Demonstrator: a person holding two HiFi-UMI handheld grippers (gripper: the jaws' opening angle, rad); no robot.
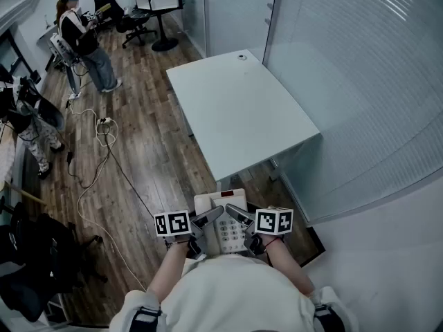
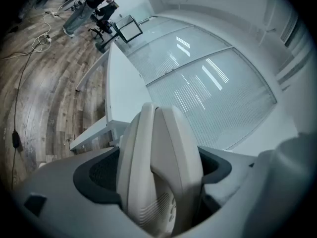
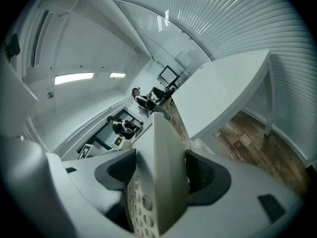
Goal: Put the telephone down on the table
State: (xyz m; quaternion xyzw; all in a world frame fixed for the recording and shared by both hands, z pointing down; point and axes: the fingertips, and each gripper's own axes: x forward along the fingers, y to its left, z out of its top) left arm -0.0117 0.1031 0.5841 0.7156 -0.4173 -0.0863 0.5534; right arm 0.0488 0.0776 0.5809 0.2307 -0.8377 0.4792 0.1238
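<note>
Well, the big white counter (image 1: pixel 242 109) stands on the wood floor (image 1: pixel 138 158). The phone (image 1: pixel 223 230) is up in the air, just short of the counter's near end. The left tongs (image 1: pixel 208 220) squeeze its left side. The right tongs (image 1: pixel 239 216) squeeze its right side.
</note>
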